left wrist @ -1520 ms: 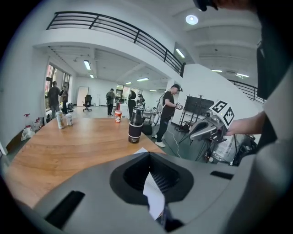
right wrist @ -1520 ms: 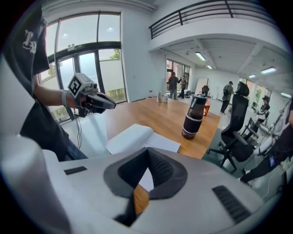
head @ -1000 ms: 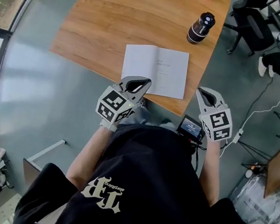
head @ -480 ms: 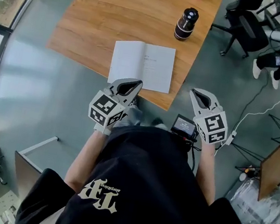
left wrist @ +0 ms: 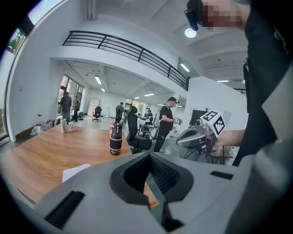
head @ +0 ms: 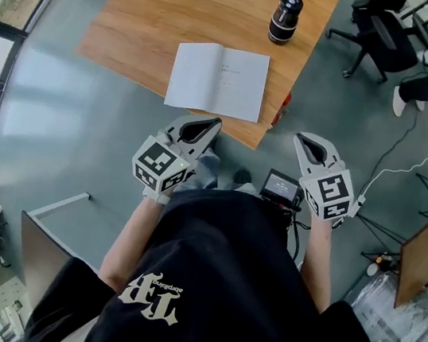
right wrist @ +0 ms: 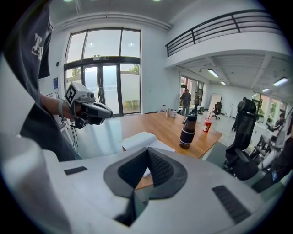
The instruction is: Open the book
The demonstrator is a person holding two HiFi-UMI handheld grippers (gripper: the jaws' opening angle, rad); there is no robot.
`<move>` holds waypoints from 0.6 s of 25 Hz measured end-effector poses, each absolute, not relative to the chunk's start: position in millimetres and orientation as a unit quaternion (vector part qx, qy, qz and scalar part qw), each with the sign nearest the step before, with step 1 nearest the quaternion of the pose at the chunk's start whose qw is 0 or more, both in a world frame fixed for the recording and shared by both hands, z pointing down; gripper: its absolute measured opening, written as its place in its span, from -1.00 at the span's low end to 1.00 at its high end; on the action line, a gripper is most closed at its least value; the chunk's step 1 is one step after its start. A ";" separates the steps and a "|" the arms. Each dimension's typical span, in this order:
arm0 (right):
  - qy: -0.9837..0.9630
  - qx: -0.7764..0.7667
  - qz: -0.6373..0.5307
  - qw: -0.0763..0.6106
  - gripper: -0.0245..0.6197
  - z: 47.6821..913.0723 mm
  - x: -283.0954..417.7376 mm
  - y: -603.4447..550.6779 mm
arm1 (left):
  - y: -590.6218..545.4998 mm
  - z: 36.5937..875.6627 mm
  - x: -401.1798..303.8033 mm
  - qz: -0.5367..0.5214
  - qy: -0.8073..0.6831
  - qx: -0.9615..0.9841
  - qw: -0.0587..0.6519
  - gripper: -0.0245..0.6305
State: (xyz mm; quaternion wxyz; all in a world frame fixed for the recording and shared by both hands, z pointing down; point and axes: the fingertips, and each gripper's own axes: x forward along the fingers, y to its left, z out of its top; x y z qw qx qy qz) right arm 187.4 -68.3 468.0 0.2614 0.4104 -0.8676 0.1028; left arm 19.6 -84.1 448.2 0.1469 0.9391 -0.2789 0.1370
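The book (head: 217,79) lies open and flat on the wooden table (head: 166,14), white pages up, near the table's front edge. Both grippers hang over the grey floor, short of that edge and apart from the book. My left gripper (head: 205,123) is shut and empty, below the book's left half. Off to the right of the book, my right gripper (head: 306,141) is shut and empty too. In the left gripper view the closed jaws (left wrist: 147,159) point past the book's corner (left wrist: 74,172). The right gripper view shows closed jaws (right wrist: 147,156) with the book (right wrist: 139,139) beyond them.
A black bottle (head: 285,18) stands on the table behind the book. Office chairs (head: 385,28) sit right of the table. A wooden board (head: 427,248) leans at the far right. Several people stand in the background of the left gripper view.
Both grippers have drawn back from the table's front edge toward the person's body. They stay shut. The book has not moved on the table.
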 end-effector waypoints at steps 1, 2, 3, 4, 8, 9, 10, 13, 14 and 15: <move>-0.869 0.409 0.103 0.258 -0.96 466.5 186.2 -64.6 | -80.4 449.5 17.9 0.145 -0.284 0.936 0.151 -0.91; -0.871 0.408 0.104 0.255 -0.96 464.8 184.9 -60.8 | -77.1 450.5 16.1 0.151 -0.289 0.933 0.155 -0.91; -0.872 0.406 0.104 0.252 -0.96 463.2 183.6 -57.1 | -73.9 450.6 14.6 0.153 -0.293 0.930 0.158 -0.91; -0.874 0.404 0.104 0.250 -0.96 462.4 182.2 -53.8 | -70.8 449.9 13.6 0.151 -0.295 0.930 0.161 -0.91; -0.879 0.394 0.103 0.249 -0.96 468.6 176.6 -42.3 | -59.1 451.3 12.5 0.148 -0.300 0.928 0.163 -0.91; -0.879 0.391 0.103 0.251 -0.96 470.4 176.2 -39.1 | -56.2 452.2 13.4 0.148 -0.301 0.928 0.164 -0.91; -0.880 0.388 0.103 0.253 -0.96 471.6 176.0 -36.2 | -53.5 452.7 14.5 0.147 -0.301 0.928 0.164 -0.91; -0.881 0.385 0.105 0.253 -0.96 473.6 176.6 -28.8 | -46.7 452.3 18.4 0.142 -0.301 0.929 0.162 -0.91; -0.881 0.385 0.105 0.253 -0.96 473.8 177.0 -26.2 | -44.5 451.8 19.9 0.140 -0.300 0.930 0.161 -0.91; -0.882 0.384 0.104 0.253 -0.96 473.5 177.2 -23.8 | -42.3 451.2 21.3 0.138 -0.300 0.930 0.160 -0.91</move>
